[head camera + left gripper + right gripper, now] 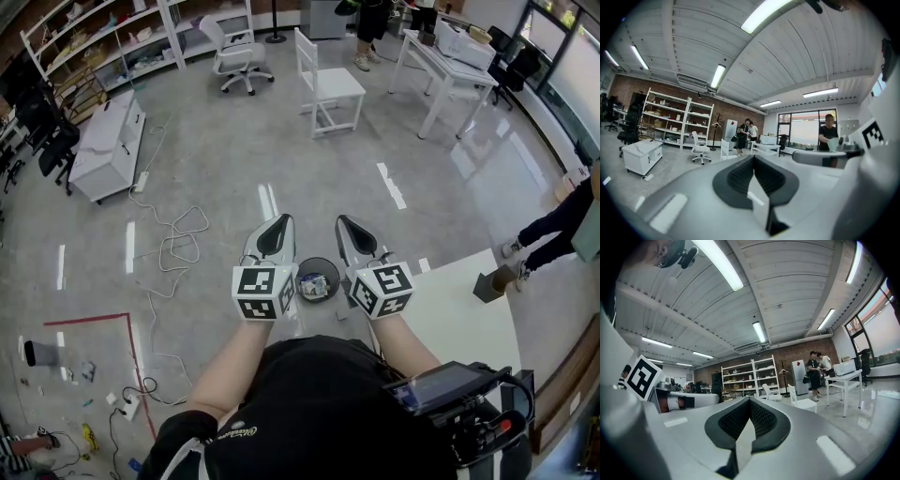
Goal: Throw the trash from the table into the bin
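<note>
A dark round bin (pixel 317 278) stands on the floor just in front of me, with crumpled trash inside. My left gripper (pixel 277 228) and right gripper (pixel 351 228) are held side by side above it, pointing forward and level, the bin showing between their marker cubes. The left gripper (pixel 753 157) has its black pads pressed together with nothing in them. The right gripper (pixel 749 399) looks the same, shut and holding nothing. A pale table (pixel 469 319) lies at my right.
Loose cables (pixel 173 246) and red floor tape (pixel 94 319) lie to the left. A white cabinet (pixel 108 145), an office chair (pixel 234 56), a white chair (pixel 328 86) and a white desk (pixel 448 64) stand farther off. A person's legs (pixel 553 230) show at the right.
</note>
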`<act>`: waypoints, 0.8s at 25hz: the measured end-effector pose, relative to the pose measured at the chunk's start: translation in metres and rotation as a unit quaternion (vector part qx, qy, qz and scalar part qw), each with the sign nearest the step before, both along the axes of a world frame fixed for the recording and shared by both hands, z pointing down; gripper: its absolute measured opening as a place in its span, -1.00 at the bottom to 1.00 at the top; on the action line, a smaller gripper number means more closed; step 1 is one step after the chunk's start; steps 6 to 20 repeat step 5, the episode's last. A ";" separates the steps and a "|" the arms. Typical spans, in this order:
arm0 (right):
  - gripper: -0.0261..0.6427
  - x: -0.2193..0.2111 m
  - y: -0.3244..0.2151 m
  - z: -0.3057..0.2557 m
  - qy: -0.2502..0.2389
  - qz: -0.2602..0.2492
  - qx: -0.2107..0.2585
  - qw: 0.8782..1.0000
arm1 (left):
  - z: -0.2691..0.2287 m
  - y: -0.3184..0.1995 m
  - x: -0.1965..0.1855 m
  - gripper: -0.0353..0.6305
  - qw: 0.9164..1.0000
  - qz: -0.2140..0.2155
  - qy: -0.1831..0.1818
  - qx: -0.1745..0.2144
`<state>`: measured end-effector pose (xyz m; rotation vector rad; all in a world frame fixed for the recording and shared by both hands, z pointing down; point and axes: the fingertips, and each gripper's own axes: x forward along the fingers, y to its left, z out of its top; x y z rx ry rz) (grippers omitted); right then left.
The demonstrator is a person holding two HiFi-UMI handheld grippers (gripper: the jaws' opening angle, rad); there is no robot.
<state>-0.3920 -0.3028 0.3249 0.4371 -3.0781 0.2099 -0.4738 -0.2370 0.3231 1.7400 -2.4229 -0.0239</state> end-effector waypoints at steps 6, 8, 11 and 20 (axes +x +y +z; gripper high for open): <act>-0.92 -0.004 0.001 0.003 0.002 -0.001 -0.001 1.000 | 0.003 0.001 -0.005 -0.87 1.000 -0.002 0.004 0.000; -0.92 -0.004 0.001 0.003 0.002 -0.001 -0.001 1.000 | 0.003 0.001 -0.005 -0.87 1.000 -0.002 0.004 0.000; -0.92 -0.004 0.001 0.003 0.002 -0.001 -0.001 1.000 | 0.003 0.001 -0.005 -0.87 1.000 -0.002 0.004 0.000; -0.92 -0.004 0.001 0.003 0.002 -0.001 -0.001 1.000 | 0.003 0.001 -0.005 -0.87 1.000 -0.002 0.004 0.000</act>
